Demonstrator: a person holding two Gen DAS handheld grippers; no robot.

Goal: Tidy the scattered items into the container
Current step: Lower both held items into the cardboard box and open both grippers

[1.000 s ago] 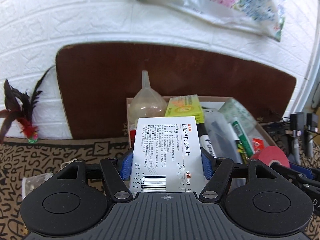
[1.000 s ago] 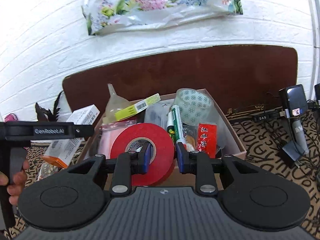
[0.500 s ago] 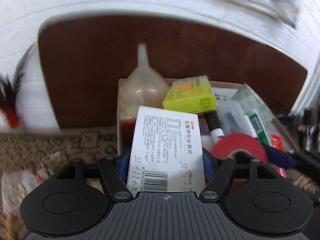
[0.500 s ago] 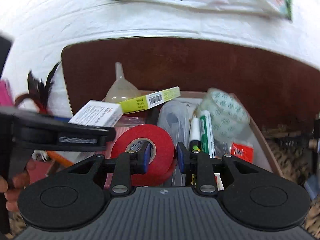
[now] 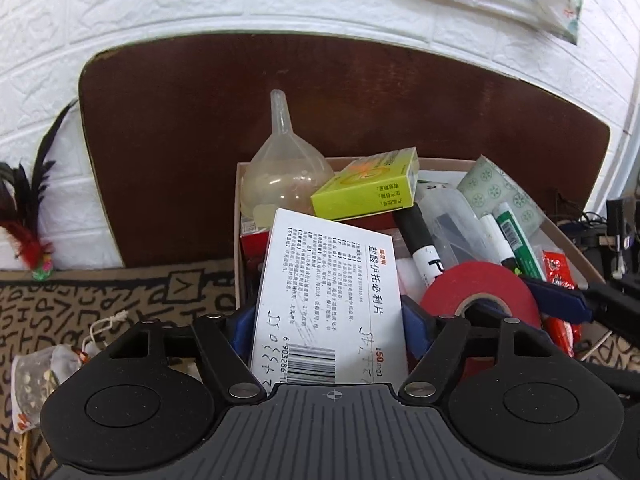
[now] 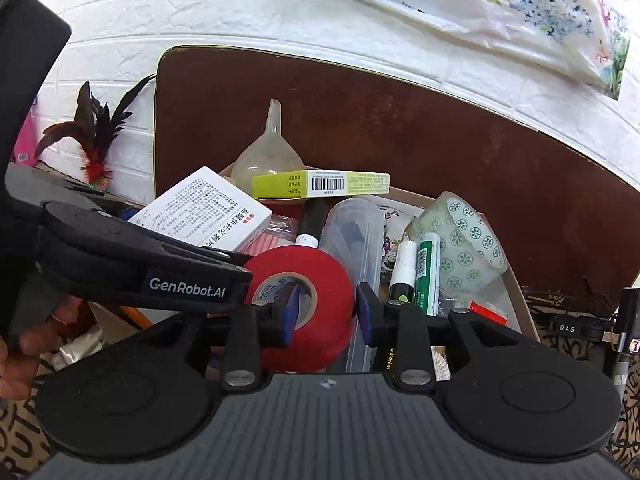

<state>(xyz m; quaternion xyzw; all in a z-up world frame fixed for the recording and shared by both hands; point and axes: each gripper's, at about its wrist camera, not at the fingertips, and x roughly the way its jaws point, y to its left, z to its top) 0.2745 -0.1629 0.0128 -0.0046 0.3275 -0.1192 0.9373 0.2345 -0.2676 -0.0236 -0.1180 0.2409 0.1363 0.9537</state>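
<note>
The left tool [image 5: 330, 320] straddles the white medicine box [image 5: 326, 300], its jaws just widened, pads standing slightly off the box's sides, over the cardboard box's [image 5: 238, 216] near-left edge. The right tool [image 6: 326, 312], jaws just parting, brackets the red tape roll's [image 6: 320, 280] wall at the box's crowded near rim. Little free room remains inside.

One cardboard box [image 5: 568, 240] holds two medicine cartons, white [image 5: 328, 296] and yellow-green [image 5: 366, 190], one clear plastic funnel [image 5: 282, 178], one red tape roll [image 5: 480, 294], three markers [image 6: 427, 272]
</note>
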